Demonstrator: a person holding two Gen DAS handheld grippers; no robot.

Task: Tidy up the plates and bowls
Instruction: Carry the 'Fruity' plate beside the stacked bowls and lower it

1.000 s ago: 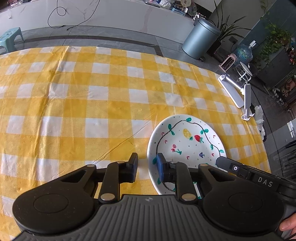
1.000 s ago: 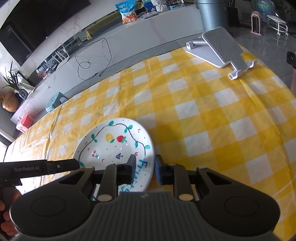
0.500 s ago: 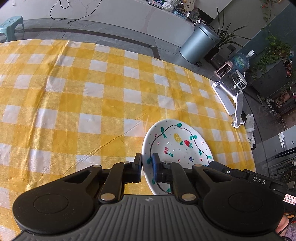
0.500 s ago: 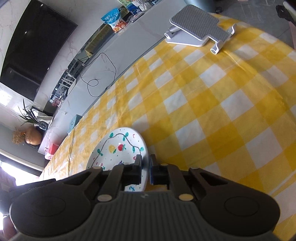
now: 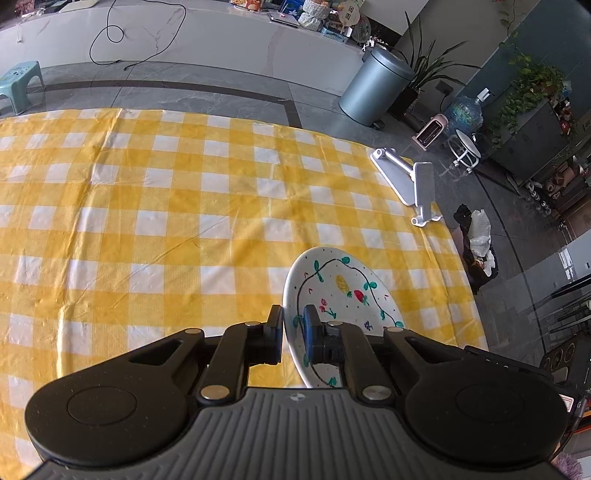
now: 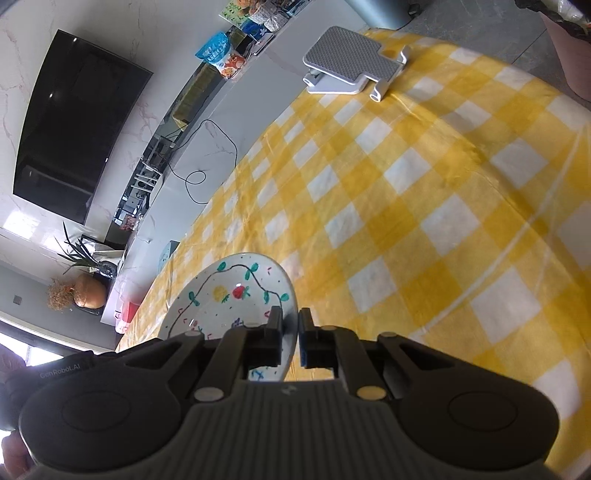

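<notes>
Your left gripper (image 5: 293, 325) is clamped on the near left rim of the painted plate (image 5: 343, 291), one finger under the rim and the blue-padded finger on the decorated face; your right gripper (image 6: 291, 326) is clamped on the opposite rim of the same plate (image 6: 229, 295). The plate is held between the two grippers above the yellow-and-white checked tablecloth (image 5: 147, 221), tilted rather than flat; whether any part of its edge touches the cloth cannot be told from these views. The left wrist view alone shows the grey pedal bin (image 5: 375, 86), the potted plants (image 5: 528, 88), the small pink heater (image 5: 430, 131), the water bottle (image 5: 463, 112), the white stool (image 5: 467, 147) and the green step stool (image 5: 20, 83) on the grey floor beyond the table. The right wrist view alone shows the wall-mounted dark screen (image 6: 77, 136), the snack bags (image 6: 221, 57) on the long white counter (image 6: 207, 147), the round vase (image 6: 88, 291) with dried stems, and part of your left-hand gripper body (image 6: 62, 369) at the lower left. Both views show the white folding stand (image 5: 410, 181) lying on the far corner of the cloth, well apart from the plate, and the black cable (image 5: 118, 33) draped down the counter
</notes>
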